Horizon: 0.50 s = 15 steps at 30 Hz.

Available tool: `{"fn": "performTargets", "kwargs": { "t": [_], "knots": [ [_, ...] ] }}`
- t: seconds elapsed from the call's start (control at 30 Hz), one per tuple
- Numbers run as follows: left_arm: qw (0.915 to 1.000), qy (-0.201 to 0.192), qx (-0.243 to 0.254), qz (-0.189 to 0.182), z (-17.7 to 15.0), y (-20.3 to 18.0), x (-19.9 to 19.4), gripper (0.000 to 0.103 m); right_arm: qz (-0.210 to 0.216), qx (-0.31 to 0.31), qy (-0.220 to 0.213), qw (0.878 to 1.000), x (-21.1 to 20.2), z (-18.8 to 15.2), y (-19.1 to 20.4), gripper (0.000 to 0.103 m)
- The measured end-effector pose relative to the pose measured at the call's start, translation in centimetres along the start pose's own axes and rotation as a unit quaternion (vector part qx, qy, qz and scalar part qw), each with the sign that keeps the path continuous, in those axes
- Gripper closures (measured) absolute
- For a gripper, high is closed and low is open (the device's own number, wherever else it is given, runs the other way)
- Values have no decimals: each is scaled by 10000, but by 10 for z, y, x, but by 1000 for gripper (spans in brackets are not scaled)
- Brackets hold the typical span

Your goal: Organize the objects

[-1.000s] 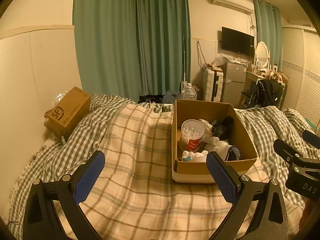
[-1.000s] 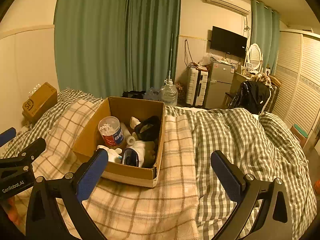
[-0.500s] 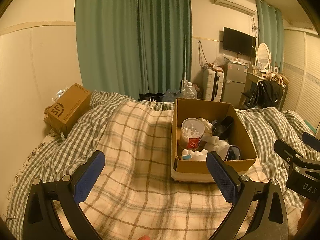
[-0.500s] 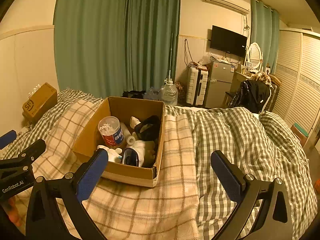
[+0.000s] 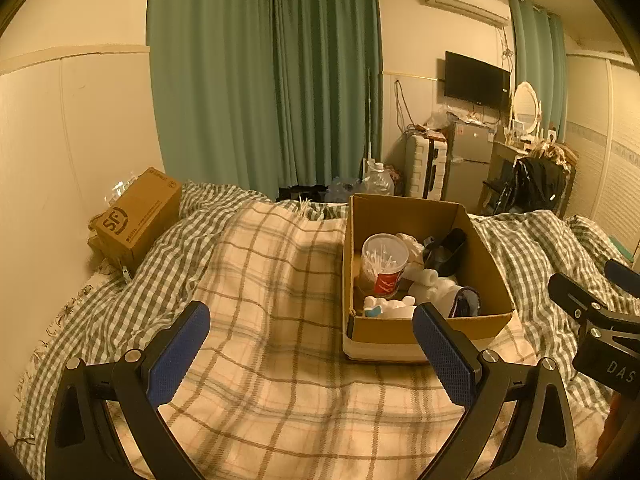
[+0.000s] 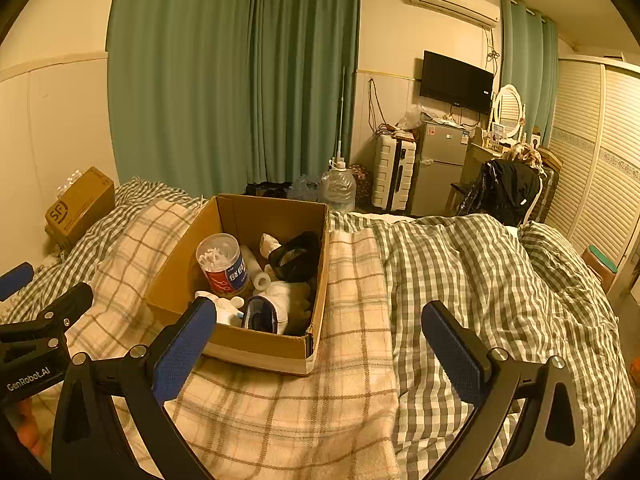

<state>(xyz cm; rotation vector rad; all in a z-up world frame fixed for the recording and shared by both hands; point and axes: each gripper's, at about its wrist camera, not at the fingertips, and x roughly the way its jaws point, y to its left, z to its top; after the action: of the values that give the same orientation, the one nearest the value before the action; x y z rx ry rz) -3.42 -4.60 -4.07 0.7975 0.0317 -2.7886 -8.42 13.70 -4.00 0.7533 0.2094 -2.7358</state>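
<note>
Little had shifted since the earlier frames: the left gripper (image 5: 310, 344) had drawn back slightly, while the right gripper (image 6: 320, 340) stayed put. Both hovered over the cream plaid blanket (image 5: 256, 280), blue-padded fingers spread wide, holding nothing. Beyond lay the open brown cardboard box (image 6: 256, 356) on the blanket, containing a clear cotton-swab jar with red label (image 6: 222, 264), white plastic bottles (image 6: 224, 308) and a black pouch (image 6: 298, 260). Farther left, a closed brown carton (image 5: 138, 216) rested against the wall, before green curtains (image 5: 264, 80).
</note>
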Motion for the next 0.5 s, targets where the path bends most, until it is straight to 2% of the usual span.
{"fn": "performTargets", "kwargs": {
  "t": [0.5],
  "knots": [
    [10000,-1,23,40,-1,0,0,0,0,11,6,10000,0,0,0,0]
  ]
}}
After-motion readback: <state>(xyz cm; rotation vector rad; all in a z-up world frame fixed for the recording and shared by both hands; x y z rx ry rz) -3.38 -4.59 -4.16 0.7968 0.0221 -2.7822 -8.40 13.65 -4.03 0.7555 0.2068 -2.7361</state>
